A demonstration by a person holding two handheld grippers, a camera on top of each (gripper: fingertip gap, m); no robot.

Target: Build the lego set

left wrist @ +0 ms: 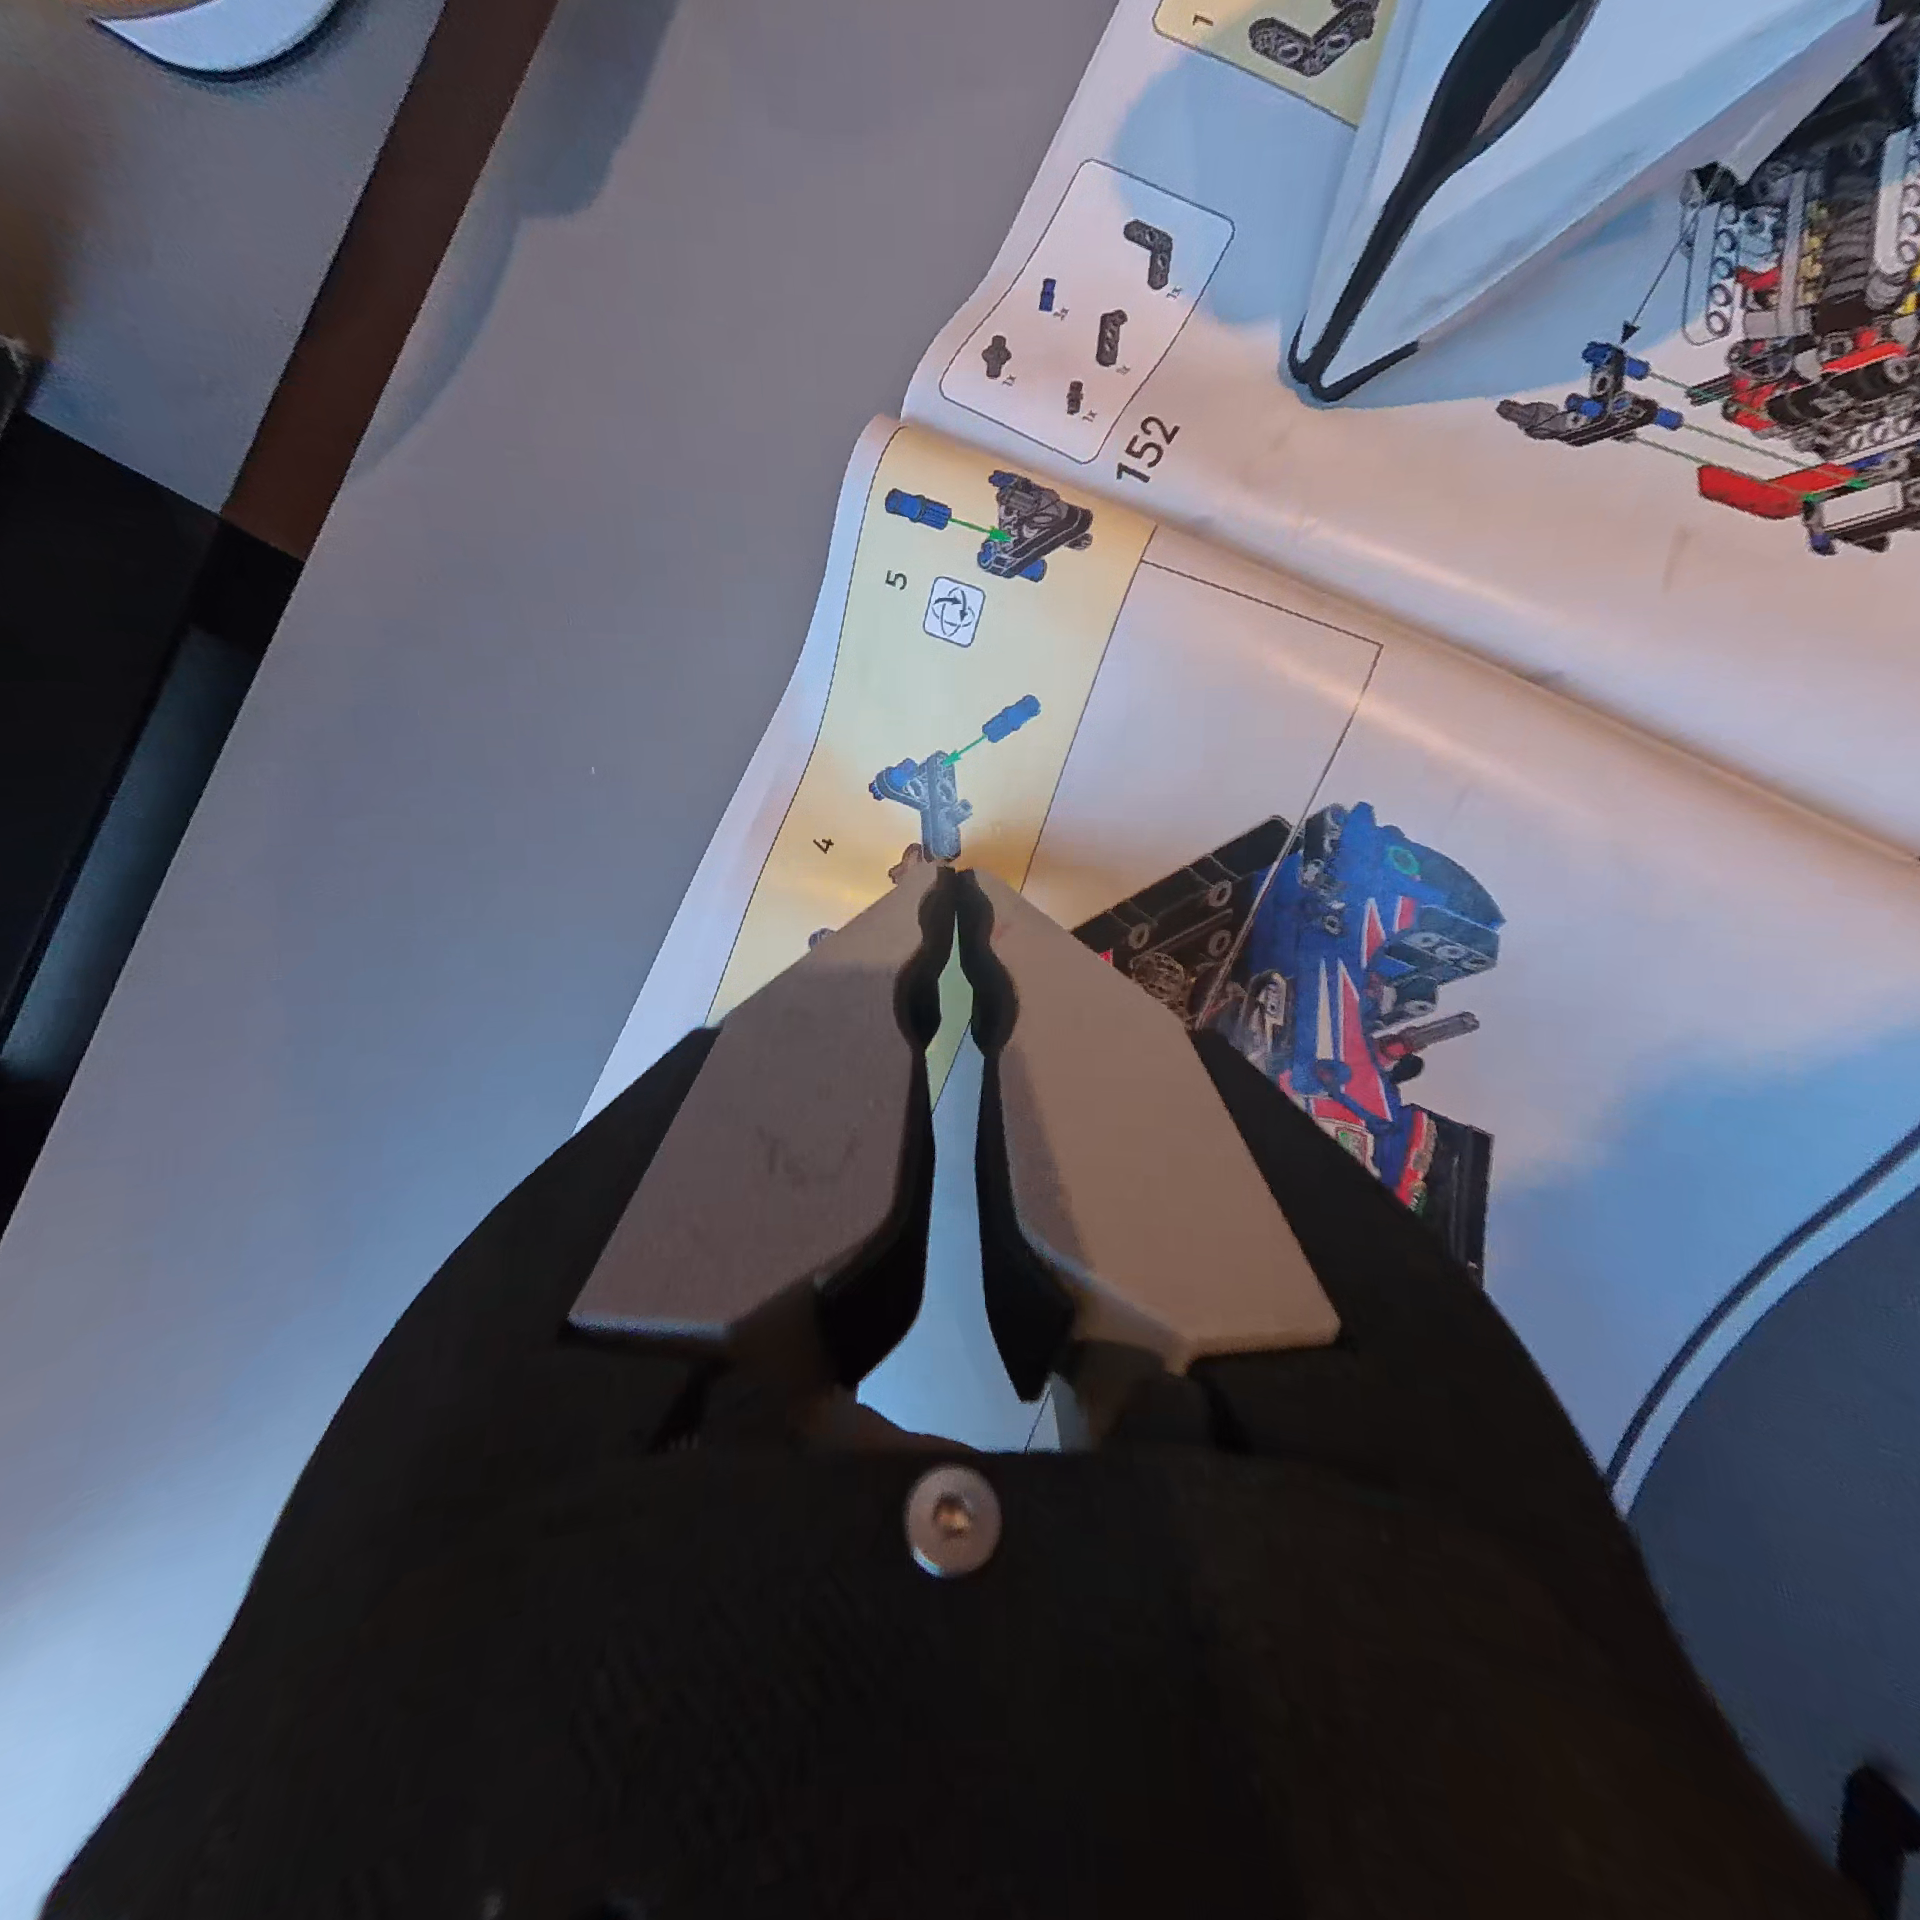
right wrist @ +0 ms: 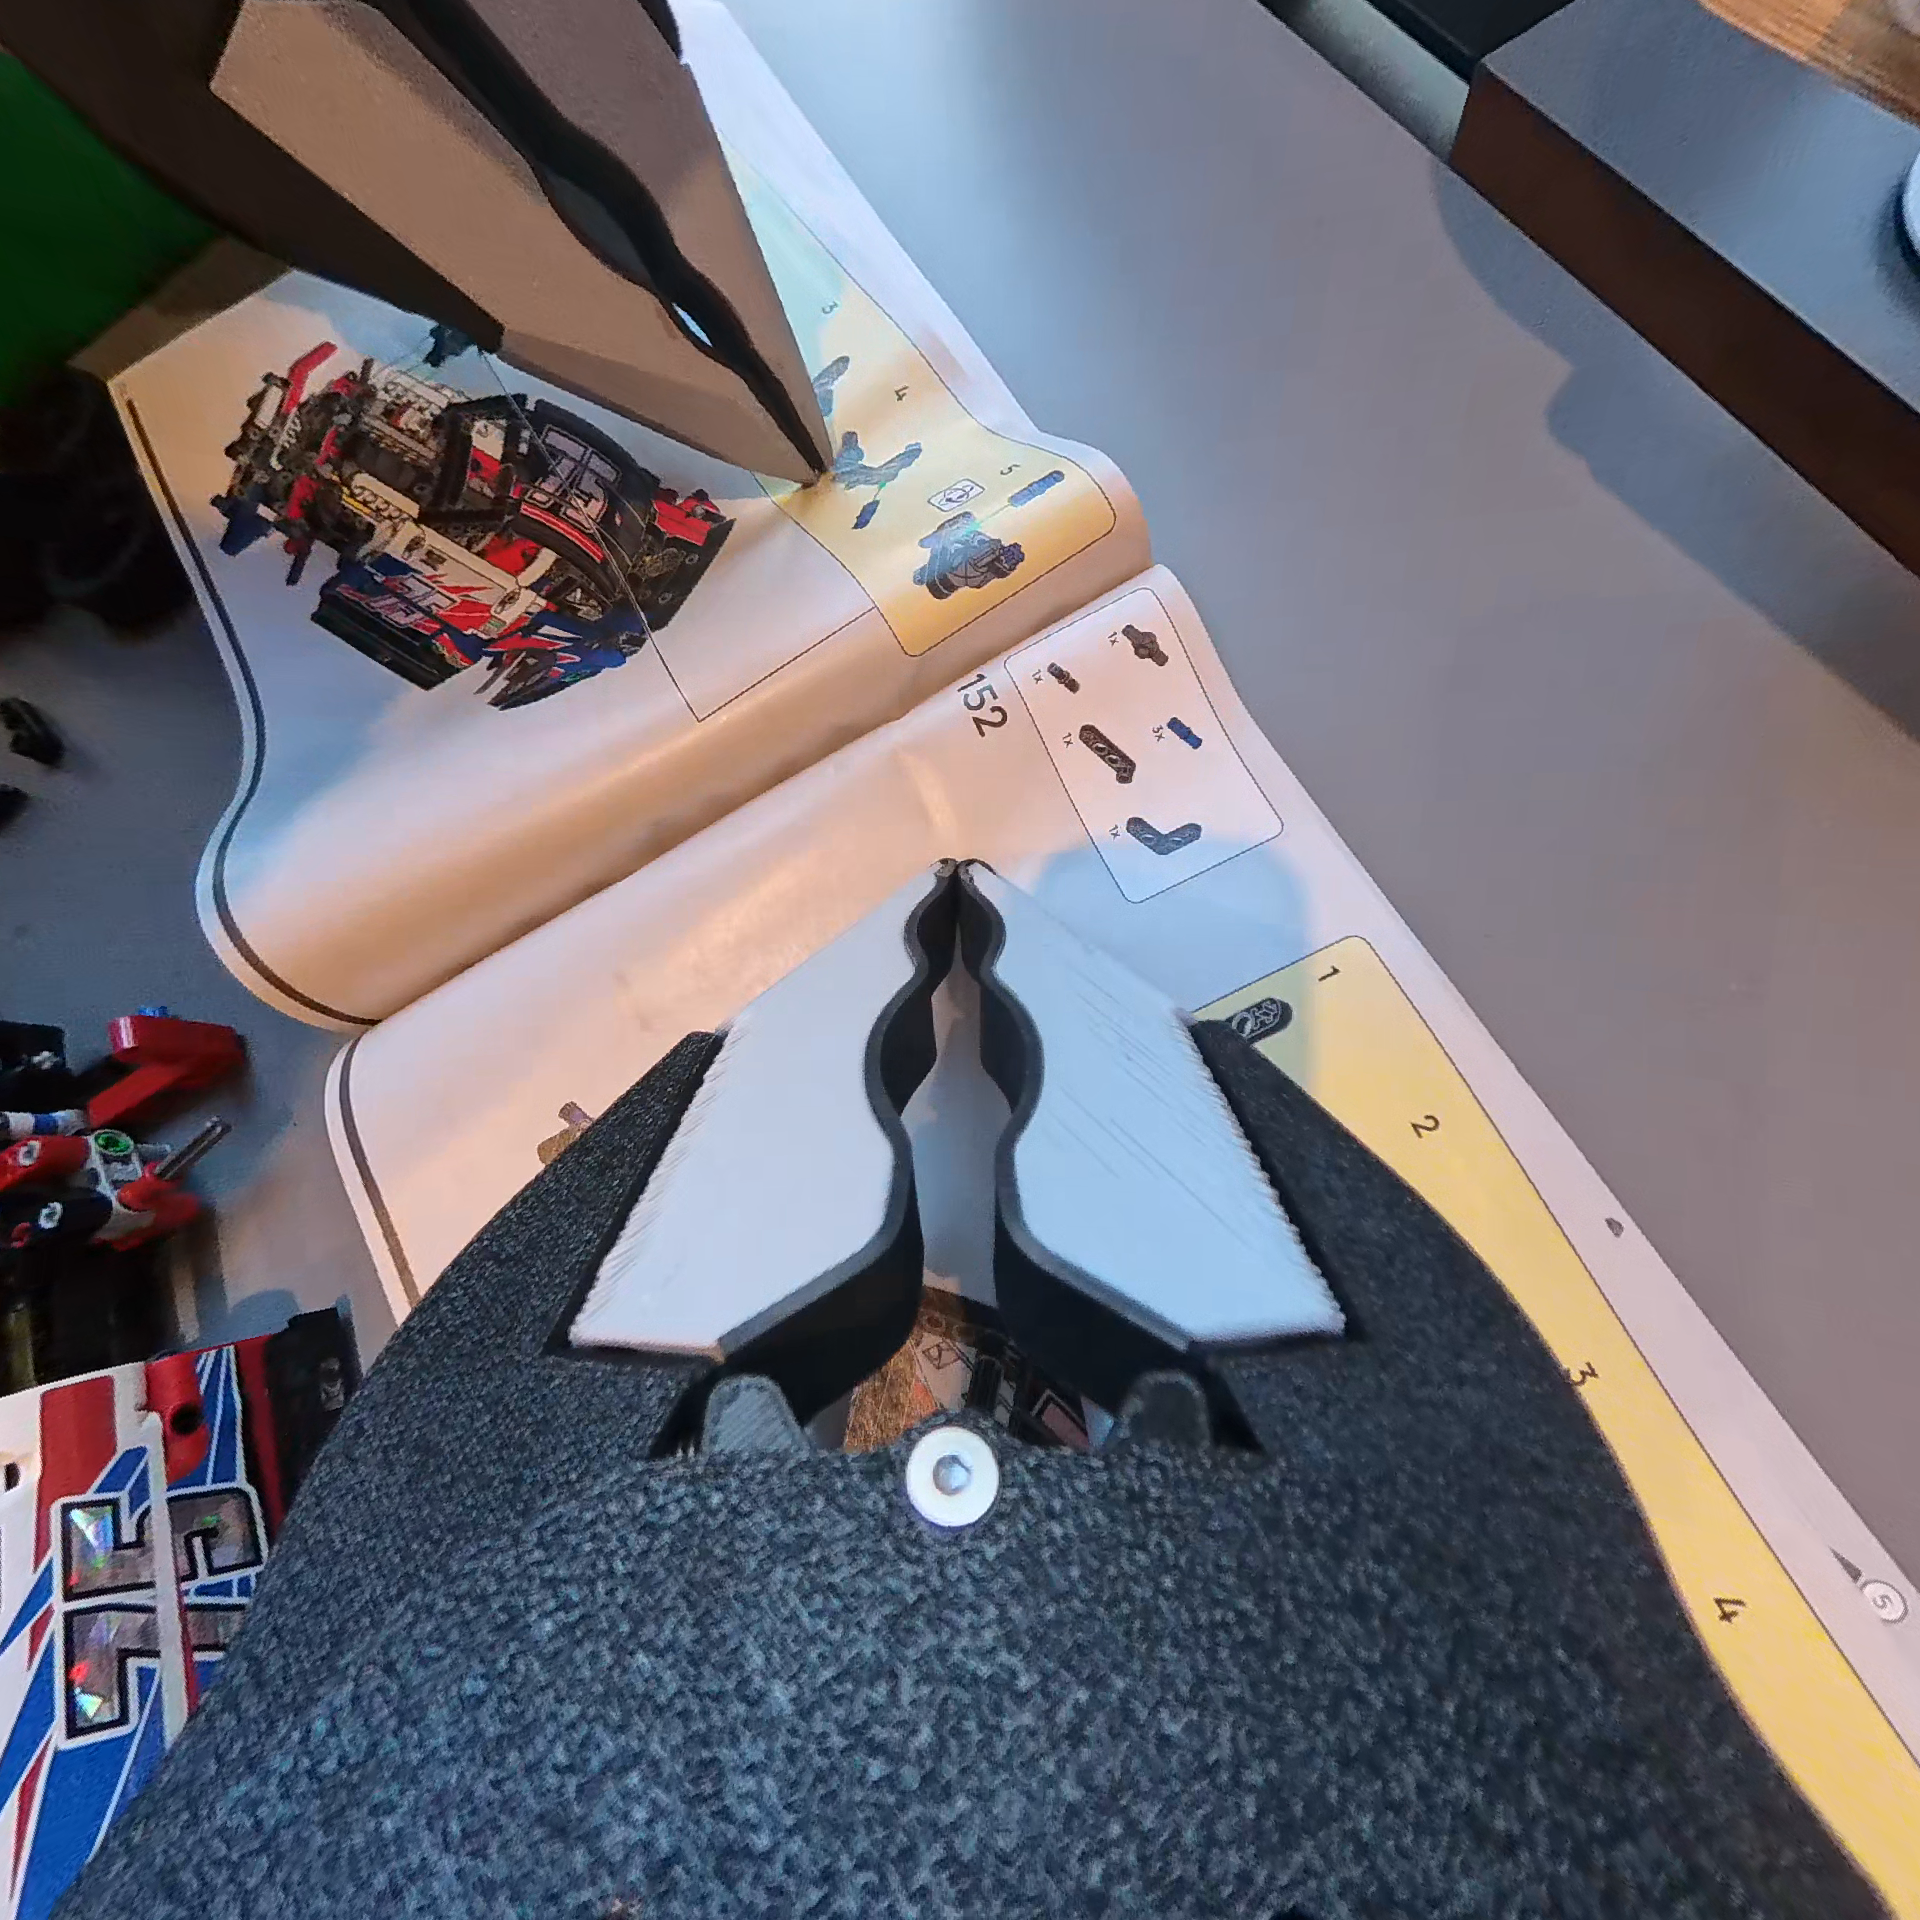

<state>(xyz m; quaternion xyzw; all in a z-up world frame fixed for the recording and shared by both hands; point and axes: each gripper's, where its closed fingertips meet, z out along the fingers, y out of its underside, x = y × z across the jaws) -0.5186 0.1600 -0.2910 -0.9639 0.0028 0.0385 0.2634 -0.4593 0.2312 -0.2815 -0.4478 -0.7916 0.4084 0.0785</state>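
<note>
Left gripper (left wrist: 948, 883) jaws closed, empty, tips touching the open instruction booklet (left wrist: 1299, 727) on the grey desk (left wrist: 520, 831). Right gripper (right wrist: 954, 873) jaws closed, empty, over the booklet's other page. Loose lego pieces (right wrist: 125, 1143) at 9 o'clock in right view.

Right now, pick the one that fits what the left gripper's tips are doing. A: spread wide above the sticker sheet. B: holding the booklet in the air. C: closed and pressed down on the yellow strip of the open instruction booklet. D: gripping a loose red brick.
C: the left gripper has its tips together with nothing visible between them, set on the yellow step strip of the open instruction booklet, which lies flat on the table.
</note>
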